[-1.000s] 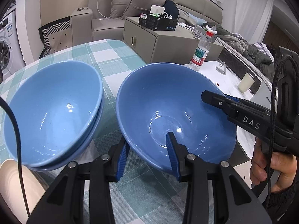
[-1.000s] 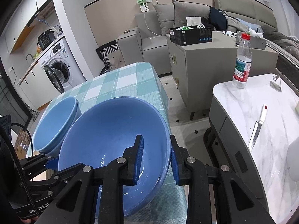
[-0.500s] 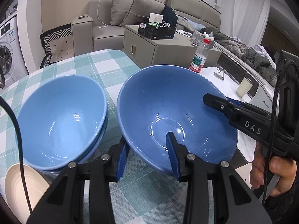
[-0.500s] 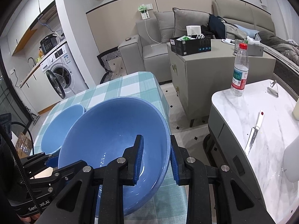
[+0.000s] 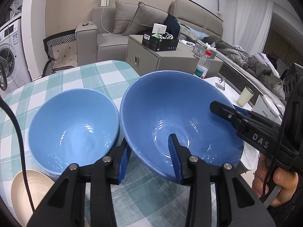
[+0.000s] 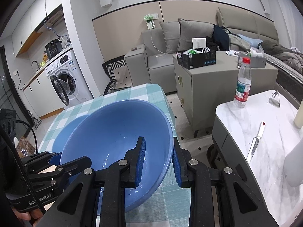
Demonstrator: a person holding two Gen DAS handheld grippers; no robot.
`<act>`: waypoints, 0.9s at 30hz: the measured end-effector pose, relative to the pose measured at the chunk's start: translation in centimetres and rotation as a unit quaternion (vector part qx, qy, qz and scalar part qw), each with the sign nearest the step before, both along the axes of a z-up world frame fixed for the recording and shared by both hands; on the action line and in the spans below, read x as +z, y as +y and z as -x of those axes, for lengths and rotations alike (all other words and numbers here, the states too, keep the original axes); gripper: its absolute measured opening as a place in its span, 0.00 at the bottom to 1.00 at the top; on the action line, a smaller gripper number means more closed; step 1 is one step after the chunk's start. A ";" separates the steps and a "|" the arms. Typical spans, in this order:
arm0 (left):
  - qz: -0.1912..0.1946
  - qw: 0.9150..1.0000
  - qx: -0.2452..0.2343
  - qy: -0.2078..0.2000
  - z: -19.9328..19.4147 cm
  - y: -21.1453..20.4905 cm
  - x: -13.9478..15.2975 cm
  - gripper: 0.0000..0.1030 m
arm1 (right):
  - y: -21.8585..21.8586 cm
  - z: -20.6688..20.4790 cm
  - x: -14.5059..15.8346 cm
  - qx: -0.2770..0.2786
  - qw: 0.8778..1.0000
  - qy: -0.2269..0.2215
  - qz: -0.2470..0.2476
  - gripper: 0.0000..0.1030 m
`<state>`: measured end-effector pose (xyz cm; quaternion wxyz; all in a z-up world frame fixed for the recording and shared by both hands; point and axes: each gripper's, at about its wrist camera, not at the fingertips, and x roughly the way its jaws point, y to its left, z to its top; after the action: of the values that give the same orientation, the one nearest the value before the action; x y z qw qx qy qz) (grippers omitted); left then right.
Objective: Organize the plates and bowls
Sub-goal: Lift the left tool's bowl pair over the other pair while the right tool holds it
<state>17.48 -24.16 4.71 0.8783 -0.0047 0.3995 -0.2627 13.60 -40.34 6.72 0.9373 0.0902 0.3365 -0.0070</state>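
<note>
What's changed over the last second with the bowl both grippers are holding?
The held blue bowl has been lifted off the checked tablecloth; the blue bowl stack beside it has dropped lower in both views. Unchanged: the left gripper and right gripper stay clamped on opposite sides of the rim, nothing released. The cream dish and the water bottle have not moved.

Held bowl (image 5: 170, 113) right of stacked bowls (image 5: 73, 128), above table (image 5: 90, 77).
</note>
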 end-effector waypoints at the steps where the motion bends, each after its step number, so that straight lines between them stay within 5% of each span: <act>1: 0.001 1.000 0.001 -0.002 0.1 0.1 0.2 0.37 | 0.3 0.2 0.3 0.001 1.000 -0.003 0.002 0.27; 27: 0.020 0.999 0.024 -0.044 0.2 3.8 4.6 0.37 | 4.3 0.3 4.8 0.016 0.999 -0.040 0.014 0.27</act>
<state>17.23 -20.35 9.30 0.9008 -0.0202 0.3549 -0.2493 13.32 -36.07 11.55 0.9511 0.0721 0.3003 0.0068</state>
